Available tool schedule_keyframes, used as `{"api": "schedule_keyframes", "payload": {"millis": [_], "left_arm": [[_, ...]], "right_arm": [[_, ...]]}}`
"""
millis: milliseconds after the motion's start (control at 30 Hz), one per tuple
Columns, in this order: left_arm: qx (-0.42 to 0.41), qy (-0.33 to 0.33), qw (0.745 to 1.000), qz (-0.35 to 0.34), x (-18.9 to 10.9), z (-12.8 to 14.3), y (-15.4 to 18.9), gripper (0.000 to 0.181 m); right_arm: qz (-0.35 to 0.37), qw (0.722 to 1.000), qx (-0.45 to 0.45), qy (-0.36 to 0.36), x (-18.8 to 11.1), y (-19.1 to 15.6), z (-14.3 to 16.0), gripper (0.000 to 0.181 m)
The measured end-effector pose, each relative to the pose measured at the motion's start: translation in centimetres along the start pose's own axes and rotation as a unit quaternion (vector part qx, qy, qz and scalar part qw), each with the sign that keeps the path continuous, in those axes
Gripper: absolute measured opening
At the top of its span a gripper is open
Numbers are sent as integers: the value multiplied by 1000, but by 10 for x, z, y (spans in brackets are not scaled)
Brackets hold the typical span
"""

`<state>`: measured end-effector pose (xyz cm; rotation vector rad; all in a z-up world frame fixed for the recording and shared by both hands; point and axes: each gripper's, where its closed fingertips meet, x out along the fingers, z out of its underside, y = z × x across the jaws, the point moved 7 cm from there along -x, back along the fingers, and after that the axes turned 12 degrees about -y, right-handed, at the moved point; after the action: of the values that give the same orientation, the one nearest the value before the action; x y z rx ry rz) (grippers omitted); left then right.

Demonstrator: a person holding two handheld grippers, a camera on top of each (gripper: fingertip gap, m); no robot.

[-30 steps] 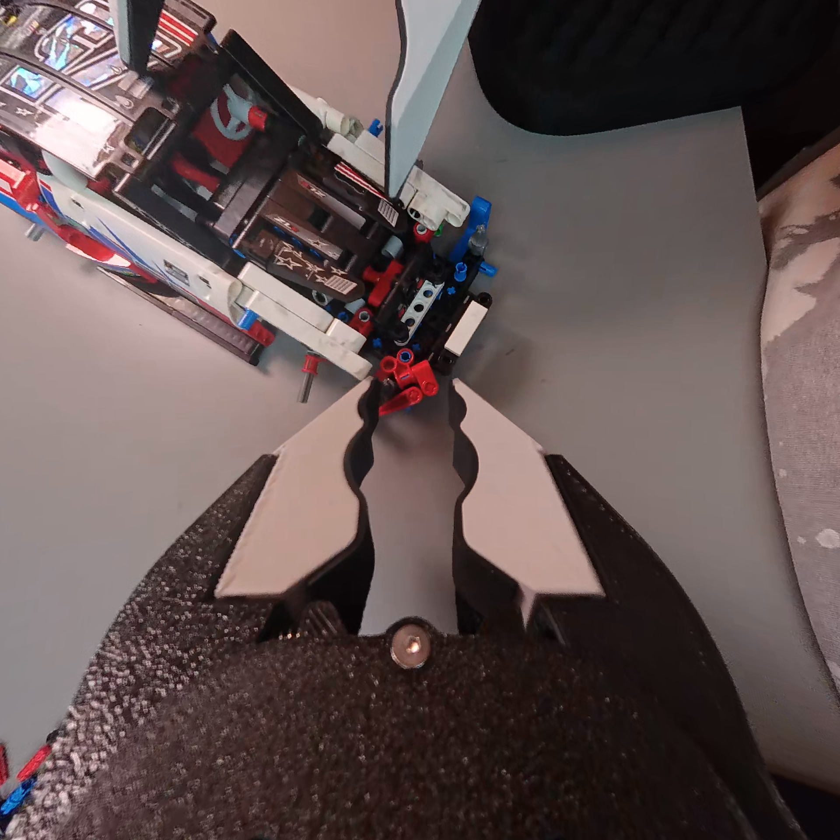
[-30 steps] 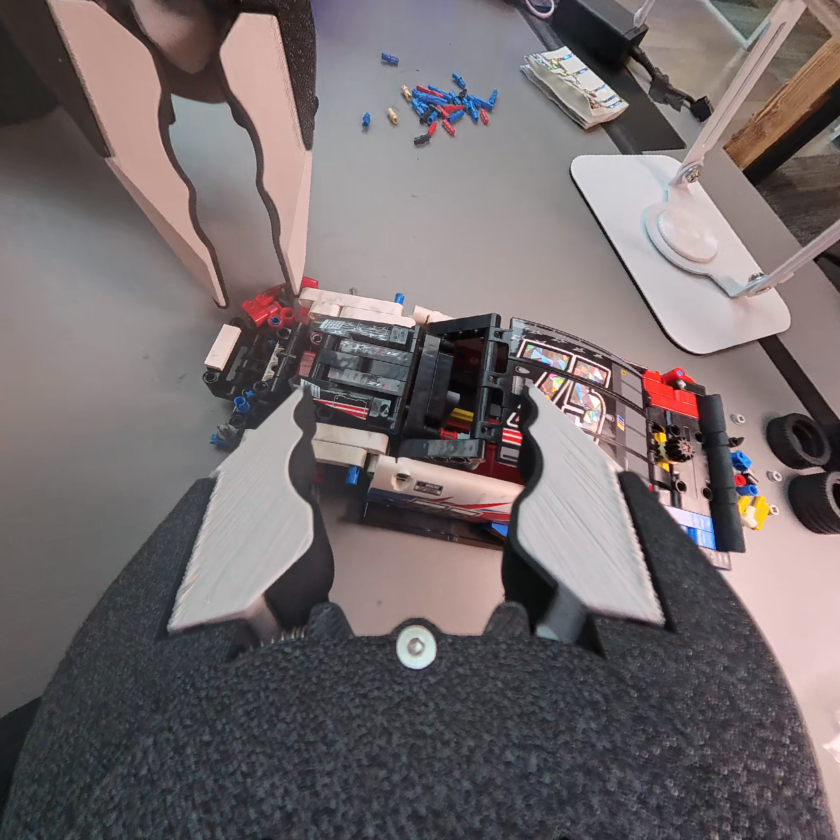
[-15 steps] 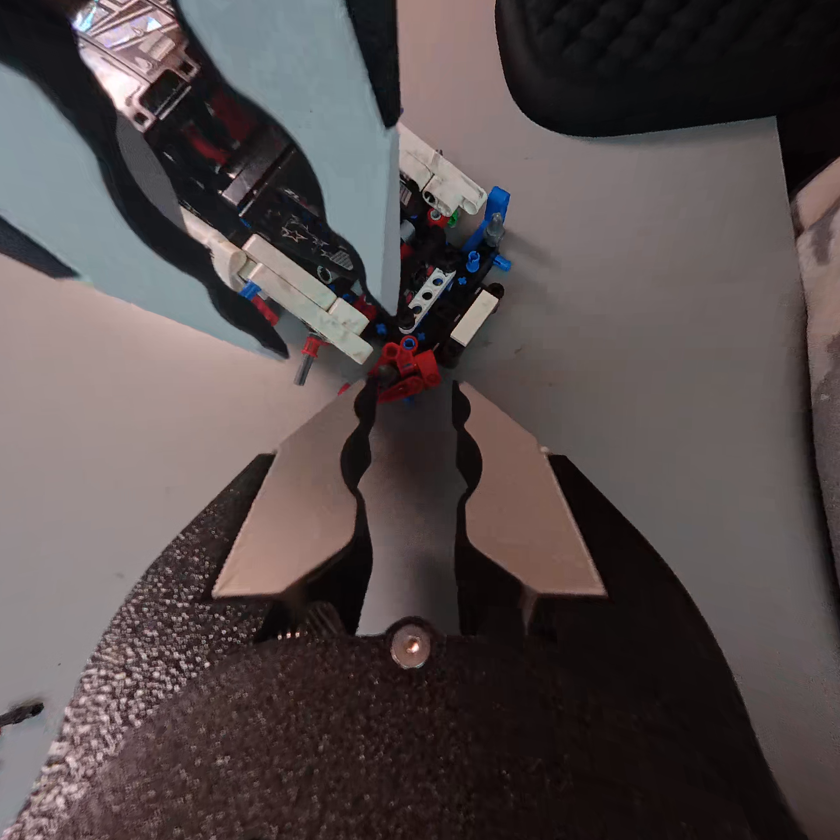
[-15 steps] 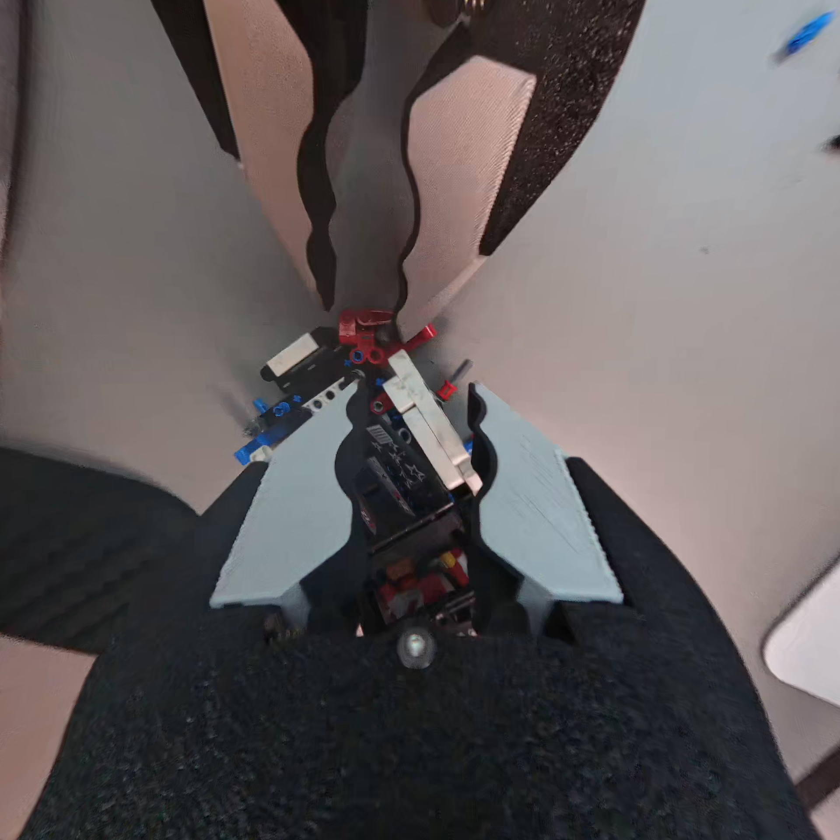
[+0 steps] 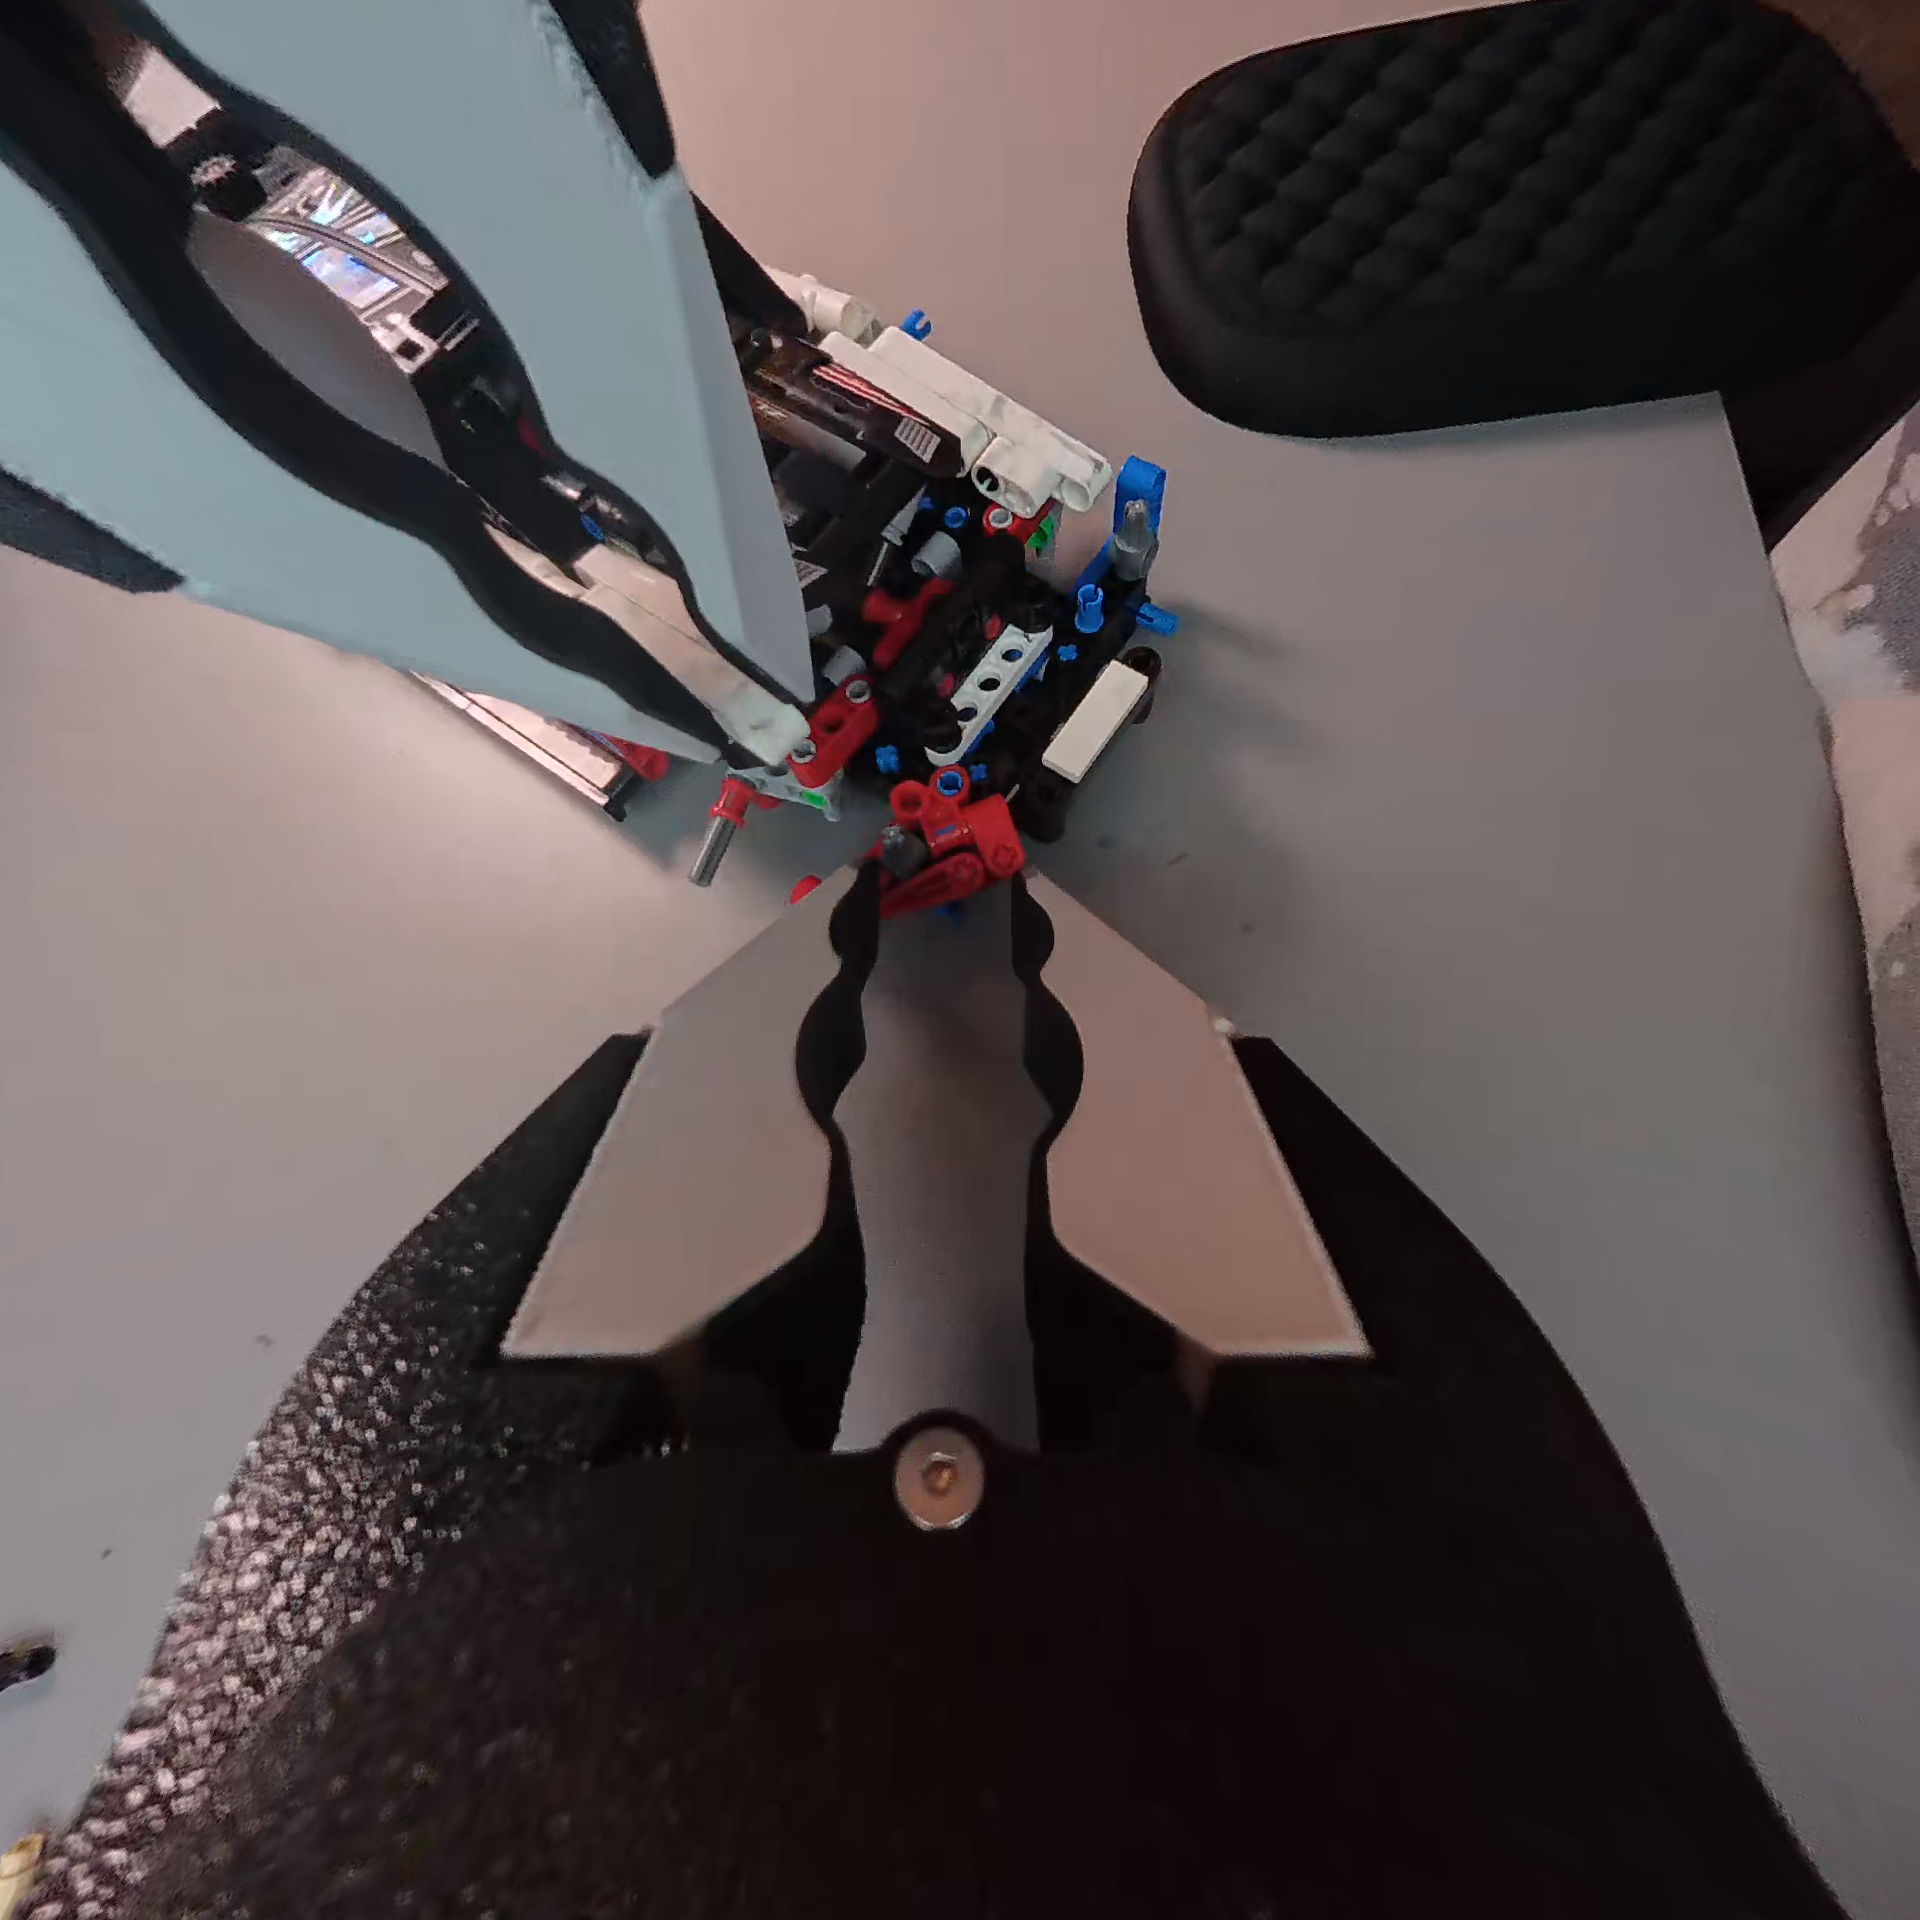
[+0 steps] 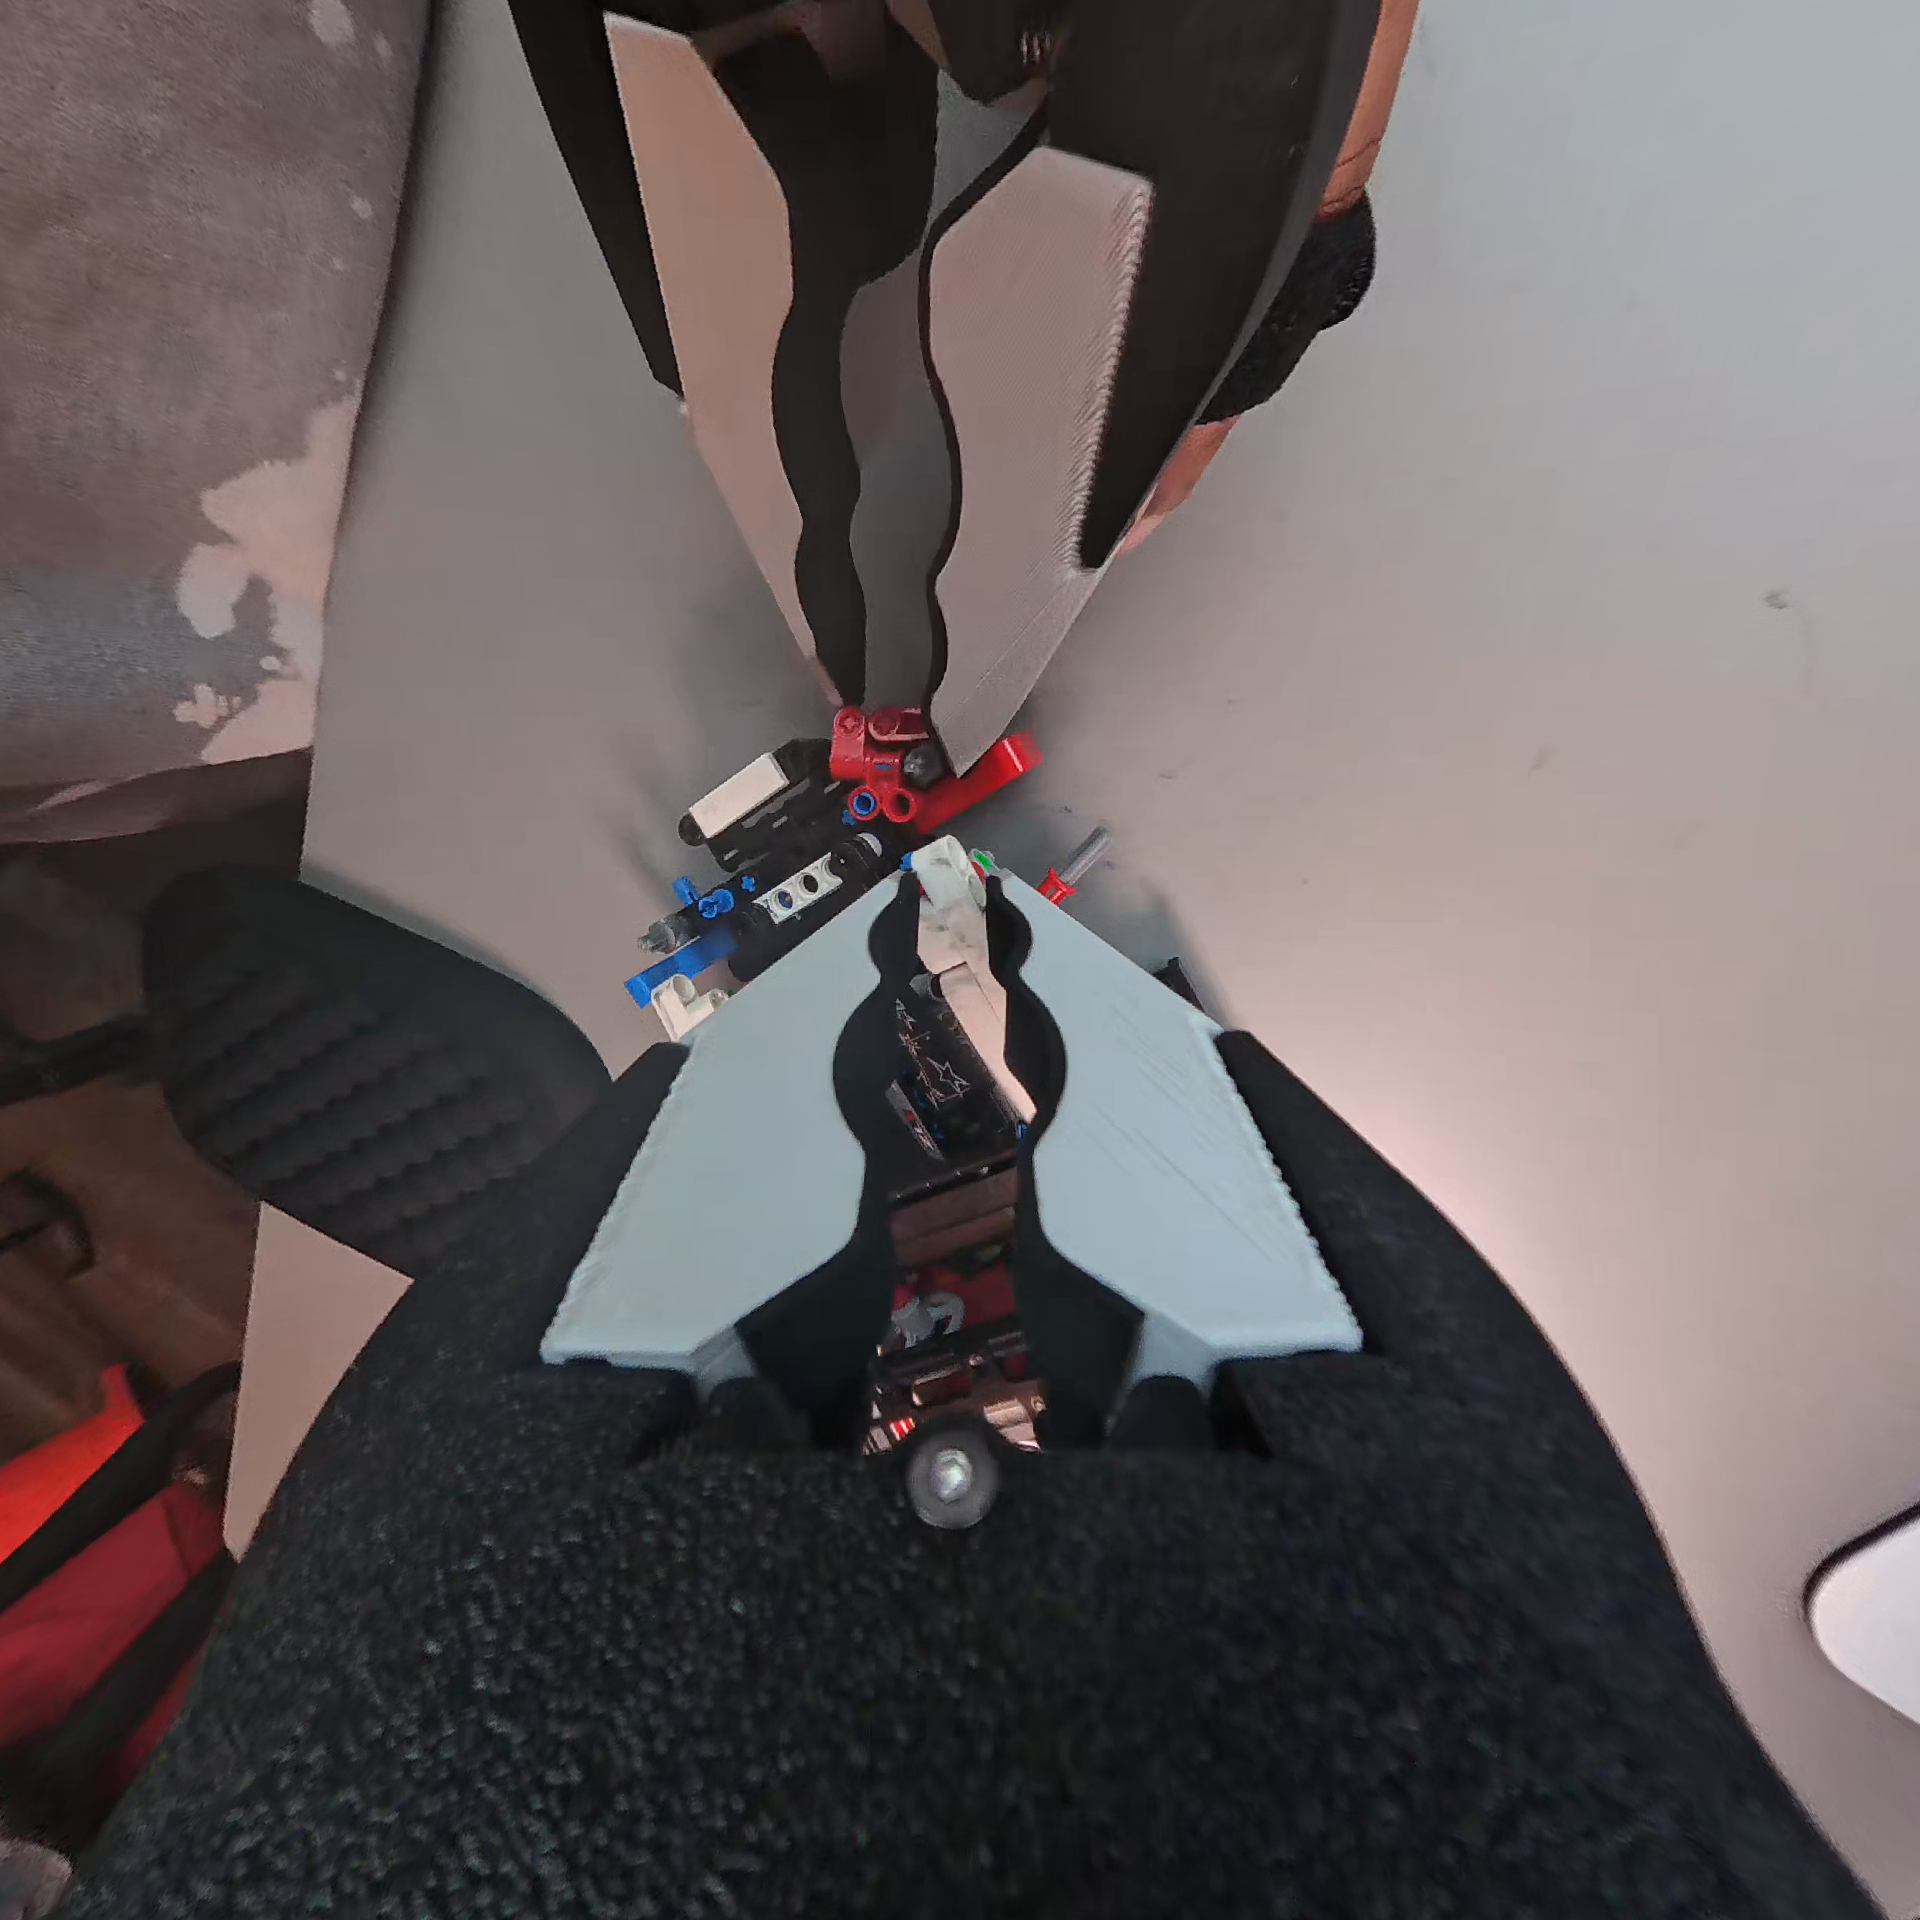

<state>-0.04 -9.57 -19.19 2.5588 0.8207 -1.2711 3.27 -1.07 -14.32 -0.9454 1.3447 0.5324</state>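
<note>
Your left gripper [image 5: 940, 899] sits low over the grey desk [image 5: 1455, 935], its jaws set narrowly apart with the tips on either side of a red brick cluster [image 5: 951, 847] at the near end of a brick-built car [image 5: 914, 582]; whether they actually pinch it, you cannot tell from here, as a gap shows behind the tips. In your left wrist view the car runs from the centre toward 10 o'clock, with white beams [image 5: 987, 426] at 12 o'clock of the red cluster, a blue piece [image 5: 1138, 499] at 1 o'clock, and a white tile [image 5: 1096, 717] just beside it at 2 o'clock. A red-tipped grey pin [image 5: 717, 842] lies on the desk at 9 o'clock of the cluster. Your right gripper [image 6: 951, 883] comes in from the opposite side, over the length of the car, and its jaws are clenched on a white beam [image 6: 951, 894] at the car's edge, the pale fingers [image 6: 1132, 1122] straddling the dark starred bodywork [image 6: 935, 1081]. In the right wrist view the red cluster sits at 12 o'clock of those tips, touching the left gripper's tips. A black quilted cushion [image 5: 1507, 208] lies past the desk's edge at 1 o'clock in the left view.
</note>
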Motion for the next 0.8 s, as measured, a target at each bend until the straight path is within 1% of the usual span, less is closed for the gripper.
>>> {"api": "schedule_keyframes", "payload": {"millis": [100, 133, 200, 267, 333, 400, 433, 533, 600, 633, 667, 700, 733, 767, 800], "left_arm": [[2, -28, 1000, -13, 4, 6, -2, 21], [0, -22, 1000, -10, 6, 7, -2, 18], [-9, -13, 1000, -2, 6, 7, -1, 20], [-11, -10, 1000, -2, 5, 8, -1, 23], [-12, -5, 1000, 4, 4, 7, 1, 26], [-15, -4, 1000, 11, 3, 8, 2, 33], [-15, -2, 1000, 14, 3, 8, 2, 35], [-13, 0, 1000, 15, 4, 7, 3, 37], [-9, 1, 1000, 12, 5, 6, 3, 37], [-7, 2, 1000, 12, 6, 5, 3, 37], [-5, 2, 1000, 12, 7, 4, 3, 37], [-5, 2, 1000, 13, 8, 3, 3, 36], [-7, 1, 1000, 11, 9, 3, 3, 36], [-7, 0, 1000, 5, 9, 3, 2, 33], [-8, -1, 1000, 1, 9, 3, 2, 32]], "right_arm": [[25, 1000, 10, -5, 8, 2, -2, 12], [26, 1000, 7, -5, 14, 1, -3, 12], [39, 999, 13, 11, 16, 1, -4, 12], [76, 996, 32, 39, 8, 1, 0, 22], [113, 989, 58, 75, -6, -8, 7, 30], [180, 976, 81, 94, -15, -23, 16, 43], [209, 968, 94, 102, -14, -34, 21, 46], [305, 938, 129, 100, 4, -64, 40, 52], [362, 913, 154, 104, 21, -75, 50, 52], [388, 898, 167, 122, 26, -77, 51, 50], [401, 887, 178, 143, 30, -79, 50, 46], [404, 883, 185, 153, 35, -80, 48, 46], [411, 880, 189, 147, 40, -80, 47, 45], [424, 873, 185, 155, 40, -80, 46, 42], [438, 867, 190, 143, 42, -78, 49, 44]]}}
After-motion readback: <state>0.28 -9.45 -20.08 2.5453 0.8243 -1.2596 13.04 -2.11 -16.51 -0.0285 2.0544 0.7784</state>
